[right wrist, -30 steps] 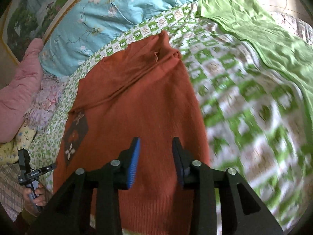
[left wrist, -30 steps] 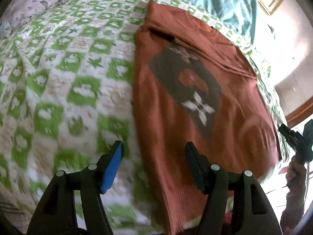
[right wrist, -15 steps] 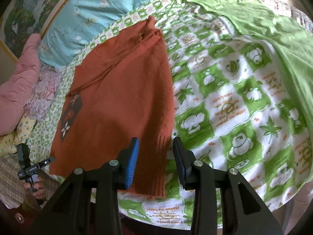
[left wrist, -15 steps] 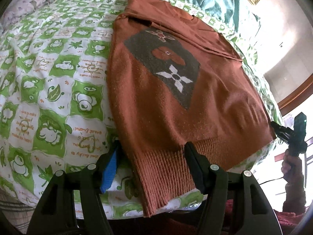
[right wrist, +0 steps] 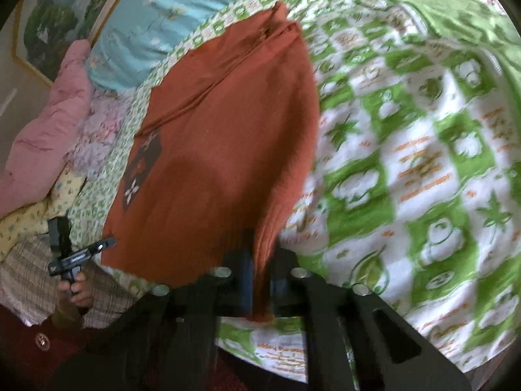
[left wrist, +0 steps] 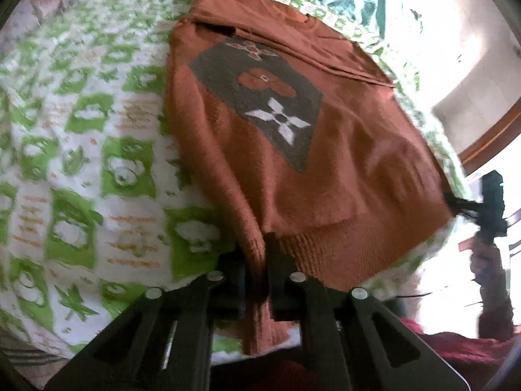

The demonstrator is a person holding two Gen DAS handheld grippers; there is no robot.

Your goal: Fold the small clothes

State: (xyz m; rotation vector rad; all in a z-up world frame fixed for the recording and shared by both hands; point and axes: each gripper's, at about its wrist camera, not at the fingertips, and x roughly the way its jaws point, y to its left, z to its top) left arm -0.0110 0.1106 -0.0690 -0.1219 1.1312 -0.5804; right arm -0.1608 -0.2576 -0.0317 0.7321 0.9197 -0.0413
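A rust-orange knit sweater (left wrist: 342, 163) with a dark patch and a white flower lies flat on a green-and-white checked bedspread (left wrist: 81, 163), sleeves folded across the top. My left gripper (left wrist: 259, 260) is shut on the ribbed hem at its left bottom corner. In the right wrist view the sweater (right wrist: 221, 150) lies the same way, and my right gripper (right wrist: 260, 270) is shut on the hem at the right bottom corner. Each gripper shows in the other's view: the right one (left wrist: 488, 208), the left one (right wrist: 75, 254).
A light blue floral quilt (right wrist: 156, 32) lies beyond the sweater. A green cloth (right wrist: 439, 9) lies at the far right, pink bedding (right wrist: 42, 137) at the left. The bed's near edge (right wrist: 293, 355) runs just under both grippers. A framed picture (right wrist: 55, 19) hangs on the wall.
Both grippers have closed on the sweater's ribbed hem, one at each bottom corner. Half a second ago both were open and straddling the hem.
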